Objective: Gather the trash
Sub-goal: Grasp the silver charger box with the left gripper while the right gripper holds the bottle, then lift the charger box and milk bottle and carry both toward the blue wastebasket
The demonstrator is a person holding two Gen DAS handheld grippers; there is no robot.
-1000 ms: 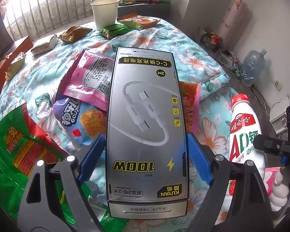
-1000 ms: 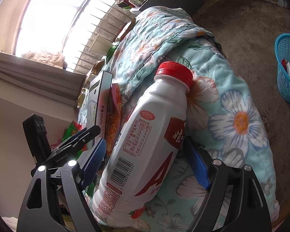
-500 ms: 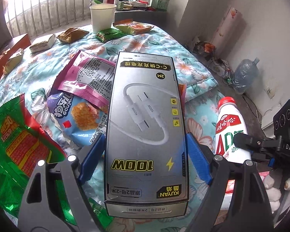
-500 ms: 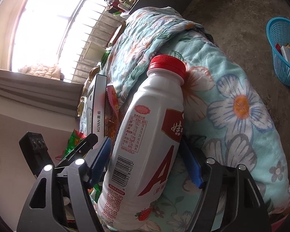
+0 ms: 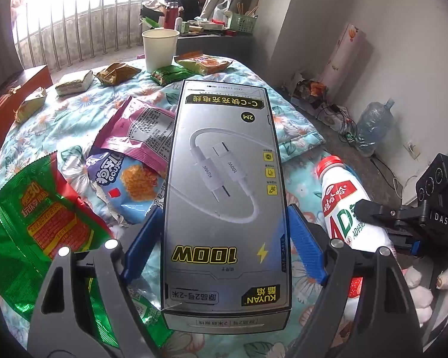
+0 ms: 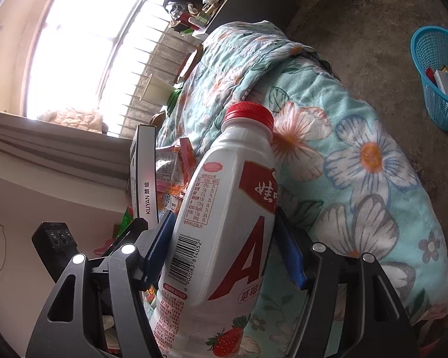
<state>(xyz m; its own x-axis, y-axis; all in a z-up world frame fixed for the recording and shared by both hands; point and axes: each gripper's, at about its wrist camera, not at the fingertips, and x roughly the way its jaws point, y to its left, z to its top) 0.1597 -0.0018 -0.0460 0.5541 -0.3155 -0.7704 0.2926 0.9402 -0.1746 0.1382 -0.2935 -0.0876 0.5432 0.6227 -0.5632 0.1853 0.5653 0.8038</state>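
Observation:
My left gripper (image 5: 224, 238) is shut on a grey cable box (image 5: 225, 197) and holds it above the flowered bedspread (image 5: 74, 113). My right gripper (image 6: 224, 244) is shut on a white milk bottle with a red cap (image 6: 224, 208); the bottle also shows in the left wrist view (image 5: 343, 203), to the right of the box. The box edge shows in the right wrist view (image 6: 146, 179), left of the bottle. Snack wrappers lie on the bed: a green one (image 5: 30, 223), a blue one (image 5: 125, 185), a purple one (image 5: 140, 128).
A paper cup (image 5: 159, 47) and several more wrappers (image 5: 113, 73) lie at the bed's far end. A blue basket (image 6: 439, 74) with some items stands on the concrete floor to the right. A water jug (image 5: 373, 128) and cables sit by the wall.
Both grippers have risen and drawn back a little from the bed, each still holding its item. The bottle sits lower and farther right in the left wrist view.

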